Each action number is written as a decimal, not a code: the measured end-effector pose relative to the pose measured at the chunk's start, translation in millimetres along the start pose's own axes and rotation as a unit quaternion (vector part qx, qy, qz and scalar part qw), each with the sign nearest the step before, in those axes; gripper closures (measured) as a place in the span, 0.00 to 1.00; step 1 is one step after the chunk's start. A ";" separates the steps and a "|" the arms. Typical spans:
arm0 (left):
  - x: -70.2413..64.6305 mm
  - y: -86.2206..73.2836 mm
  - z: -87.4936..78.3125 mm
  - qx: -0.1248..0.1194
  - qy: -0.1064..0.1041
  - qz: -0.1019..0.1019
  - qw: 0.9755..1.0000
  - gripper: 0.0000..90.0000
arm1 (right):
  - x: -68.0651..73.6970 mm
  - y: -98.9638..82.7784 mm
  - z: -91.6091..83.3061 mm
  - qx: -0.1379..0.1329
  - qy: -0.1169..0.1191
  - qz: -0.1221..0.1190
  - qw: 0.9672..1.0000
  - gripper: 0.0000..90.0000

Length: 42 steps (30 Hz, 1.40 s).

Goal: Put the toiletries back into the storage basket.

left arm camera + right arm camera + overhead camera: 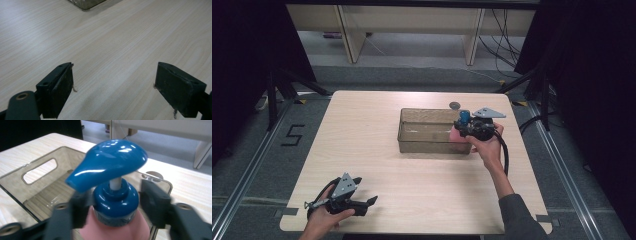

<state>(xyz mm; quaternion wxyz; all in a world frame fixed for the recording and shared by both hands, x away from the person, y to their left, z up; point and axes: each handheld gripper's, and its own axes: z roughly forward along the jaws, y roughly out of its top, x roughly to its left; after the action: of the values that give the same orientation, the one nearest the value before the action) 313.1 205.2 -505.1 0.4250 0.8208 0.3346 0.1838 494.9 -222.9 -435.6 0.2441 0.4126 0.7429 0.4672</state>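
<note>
Right gripper (115,207): fingers (155,205) apart around pink pump bottle (112,230) collar, over bin (412,142) edge. Bottle may topple unsupported. Left gripper (113,87) fingers apart, idle.

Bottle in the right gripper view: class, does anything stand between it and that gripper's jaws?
Nothing visible does. The right gripper has its jaws on either side of the bottle, at the blue collar, with a bare gap beside one jaw. The bin lies beyond the bottle, not between.
</note>
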 end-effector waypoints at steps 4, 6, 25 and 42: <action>0.0 -0.5 0.1 0.002 -0.002 0.003 1.000 0.16 | 1.5 -2.8 -1.4 -0.009 0.002 0.035 0.999 0.35; -0.2 0.0 0.4 0.000 -0.001 0.002 1.000 0.16 | 2.1 -3.2 -4.1 -0.010 -0.002 0.051 0.999 0.29; -0.9 0.1 -0.1 -0.002 0.000 -0.001 1.000 0.16 | 4.9 0.1 -23.5 -0.026 -0.007 0.054 0.998 0.25; -1.2 0.1 0.2 -0.006 -0.002 -0.001 1.000 0.16 | 6.8 -2.8 -33.8 -0.042 -0.003 0.062 0.997 0.23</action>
<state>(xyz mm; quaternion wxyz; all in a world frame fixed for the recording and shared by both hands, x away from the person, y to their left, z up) 312.4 204.2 -505.1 0.4307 0.8184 0.3331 0.1838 464.8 -234.5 -423.0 0.2343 0.4487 0.6951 0.5105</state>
